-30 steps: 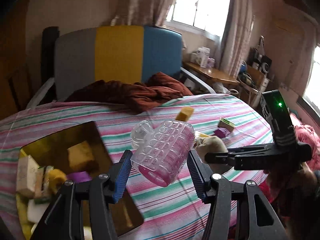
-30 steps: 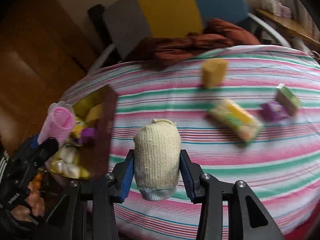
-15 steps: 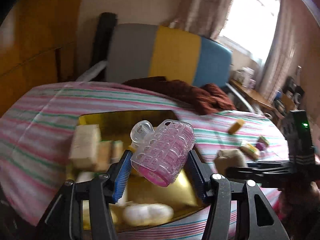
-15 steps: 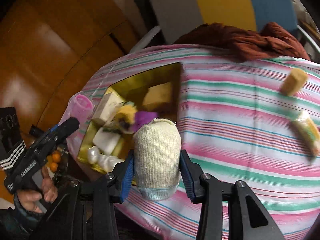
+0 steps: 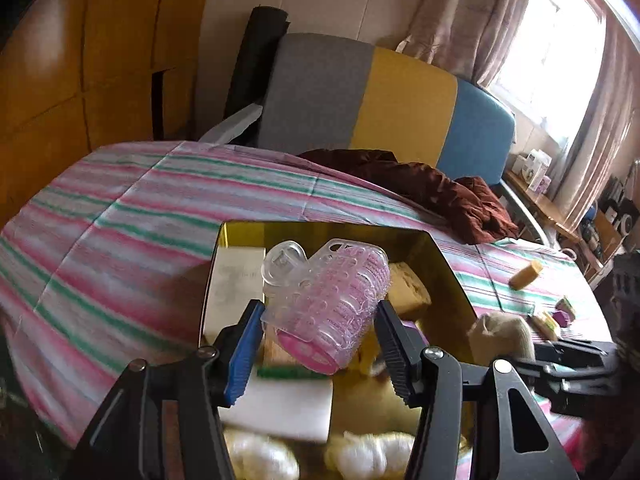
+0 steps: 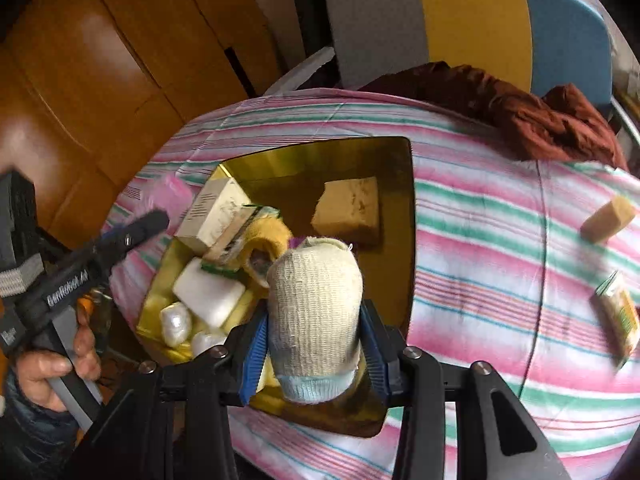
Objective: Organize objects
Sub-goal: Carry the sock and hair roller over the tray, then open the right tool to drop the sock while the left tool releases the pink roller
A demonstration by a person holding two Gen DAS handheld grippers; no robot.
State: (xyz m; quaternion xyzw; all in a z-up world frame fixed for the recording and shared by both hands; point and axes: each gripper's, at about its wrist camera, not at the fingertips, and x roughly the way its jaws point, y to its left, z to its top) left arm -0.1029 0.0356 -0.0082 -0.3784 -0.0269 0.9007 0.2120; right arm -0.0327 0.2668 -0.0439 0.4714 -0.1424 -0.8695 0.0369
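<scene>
My left gripper (image 5: 318,336) is shut on a pink hair roller in a clear plastic clip cover (image 5: 326,300) and holds it above the gold tray (image 5: 448,276). My right gripper (image 6: 314,340) is shut on a rolled cream knit sock with a pale blue cuff (image 6: 314,308), held over the tray's near right part (image 6: 400,184). The tray holds a tan sponge (image 6: 348,210), a white box (image 6: 212,212), a white soap bar (image 6: 208,292), a yellow cloth (image 6: 268,236) and white wrapped balls (image 6: 176,322). The sock also shows in the left wrist view (image 5: 502,334).
The tray sits on a pink, green and white striped tablecloth (image 6: 500,264). A tan sponge block (image 6: 608,218) and a yellow-green packet (image 6: 618,312) lie on the cloth to the right. A brown cloth heap (image 6: 540,116) and a grey-yellow-blue chair (image 5: 380,100) stand behind. Wooden cabinets are at left.
Both grippers have swung left from the table's right side to above the gold tray, each still holding its object.
</scene>
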